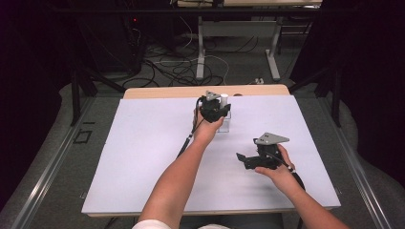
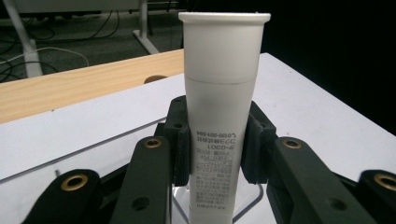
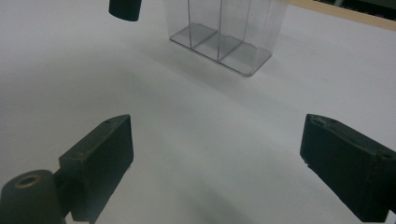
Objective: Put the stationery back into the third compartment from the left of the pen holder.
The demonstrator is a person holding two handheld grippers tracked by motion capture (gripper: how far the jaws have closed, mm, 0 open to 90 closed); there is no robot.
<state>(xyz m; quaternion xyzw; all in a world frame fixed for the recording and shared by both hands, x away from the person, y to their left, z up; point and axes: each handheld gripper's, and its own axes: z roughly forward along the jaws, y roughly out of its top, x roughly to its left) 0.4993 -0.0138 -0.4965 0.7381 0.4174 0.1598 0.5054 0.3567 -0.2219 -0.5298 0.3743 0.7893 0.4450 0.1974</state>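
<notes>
A white tube with small printed text stands upright, cap end up, between my left gripper's jaws, which are shut on it. Its lower end reaches into a clear plastic compartment box. In the high view my left gripper holds the tube over the clear box near the table's far middle. My right gripper hovers open above the white table at the near right, with nothing between its jaws. In the right gripper view the clear box stands ahead of my right gripper.
The white sheet covers most of the table; a wooden strip shows along its far edge. Beyond the table lie floor cables and the legs of another table. A dark object hangs at the top of the right gripper view.
</notes>
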